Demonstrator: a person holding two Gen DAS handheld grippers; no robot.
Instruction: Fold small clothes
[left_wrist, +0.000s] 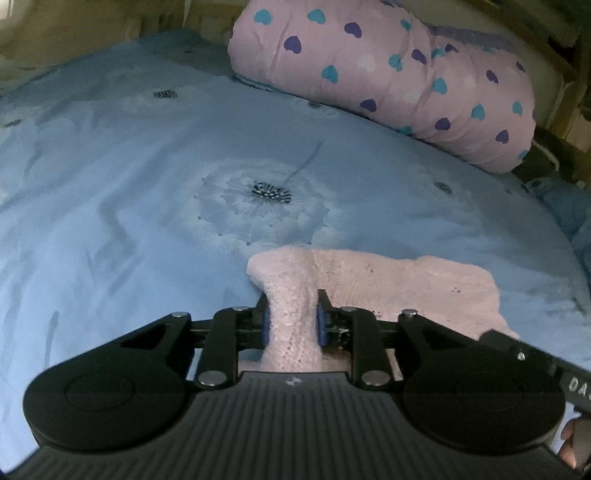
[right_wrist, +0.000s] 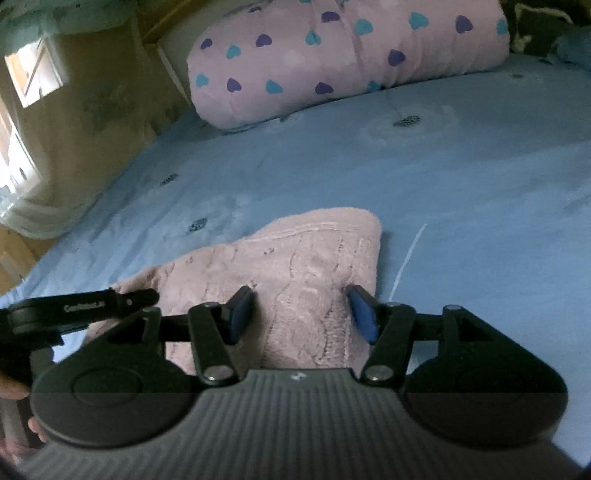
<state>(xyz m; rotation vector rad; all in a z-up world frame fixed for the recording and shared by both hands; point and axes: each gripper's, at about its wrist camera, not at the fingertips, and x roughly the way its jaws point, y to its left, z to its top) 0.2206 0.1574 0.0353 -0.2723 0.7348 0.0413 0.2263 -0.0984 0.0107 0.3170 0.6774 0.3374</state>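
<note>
A small pink knitted garment (left_wrist: 388, 284) lies on the blue bedspread (left_wrist: 129, 184) near the bed's near edge, well apart from the heart-print pillow (left_wrist: 388, 81) up at the head end. The left gripper (left_wrist: 291, 321) has pinched a bunched ridge of the knit between its blue pads, fingers drawn narrow around it. The right gripper (right_wrist: 301, 314) hangs over the garment's other end with its fingers spread wide, the pads not pressing on anything. The folding looks barely begun: the piece is rumpled, with no neat crease in it that I can make out. Only the left view shows the grip; the right view shows the garment's far corner and the left tool's side reaching in.
</note>
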